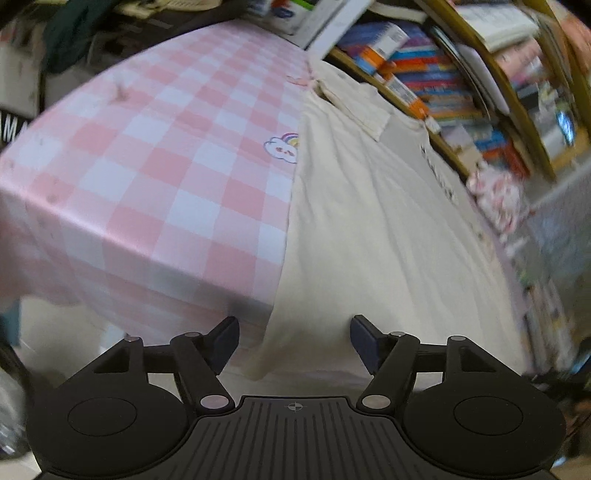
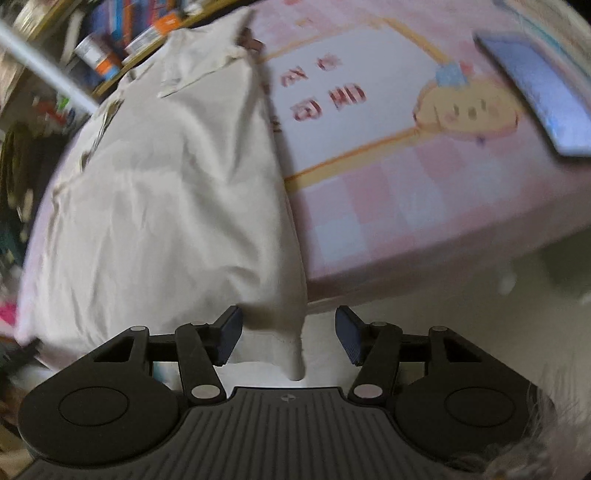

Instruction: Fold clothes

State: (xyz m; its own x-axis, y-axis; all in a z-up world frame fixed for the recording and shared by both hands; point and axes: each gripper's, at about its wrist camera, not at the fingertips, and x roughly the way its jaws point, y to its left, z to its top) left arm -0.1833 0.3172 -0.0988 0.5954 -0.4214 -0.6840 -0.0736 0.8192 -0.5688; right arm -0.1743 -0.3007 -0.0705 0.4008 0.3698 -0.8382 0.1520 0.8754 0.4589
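Note:
A cream shirt (image 1: 369, 221) lies lengthwise on a table with a pink checked cloth (image 1: 166, 166); its hem hangs over the near edge. My left gripper (image 1: 294, 339) is open, its fingers on either side of the hanging left hem corner. In the right wrist view the same shirt (image 2: 166, 203) lies on the left, with its right hem corner drooping between the fingers of my open right gripper (image 2: 288, 338). Neither gripper holds the cloth.
Bookshelves full of books (image 1: 443, 74) stand beyond the shirt's far side. A blue flat object (image 2: 539, 96) lies at the table's far right. The tablecloth (image 2: 388, 147) carries a cartoon print. Dark clutter (image 1: 74, 33) sits behind the table.

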